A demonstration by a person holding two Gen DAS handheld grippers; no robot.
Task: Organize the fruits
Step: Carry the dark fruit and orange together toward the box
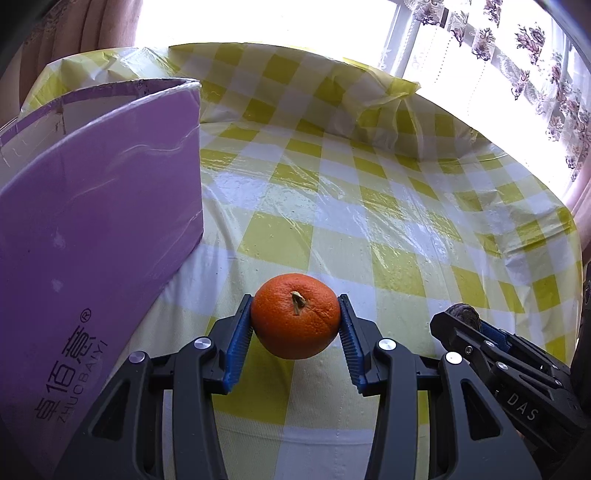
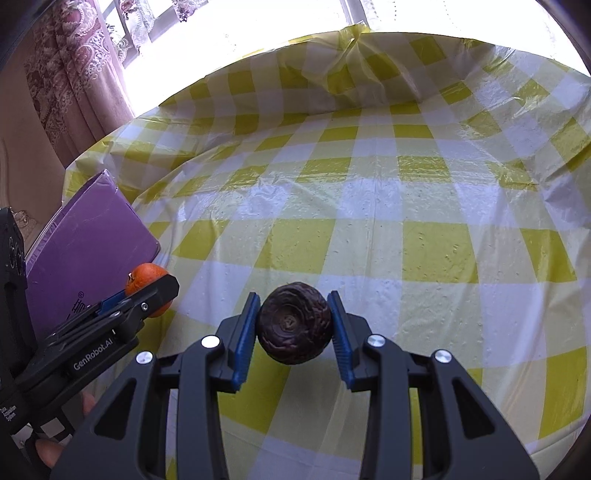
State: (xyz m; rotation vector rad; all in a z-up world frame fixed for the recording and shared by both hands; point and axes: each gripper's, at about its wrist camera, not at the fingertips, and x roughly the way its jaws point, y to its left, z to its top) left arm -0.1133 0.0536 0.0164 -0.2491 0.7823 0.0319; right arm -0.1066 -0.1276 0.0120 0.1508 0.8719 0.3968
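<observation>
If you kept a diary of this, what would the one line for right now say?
left gripper: shut on orange | right gripper: shut on dark wrinkled fruit | purple box: left of orange | both fruits held above checked tablecloth

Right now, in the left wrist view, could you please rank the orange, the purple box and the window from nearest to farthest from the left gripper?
1. Orange: clamped between the left gripper fingers.
2. Purple box: just to the left, standing on the table.
3. Window: beyond the table's far edge.

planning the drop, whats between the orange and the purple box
Only bare checked tablecloth lies between the orange and the purple box, seen in the left wrist view.
</observation>
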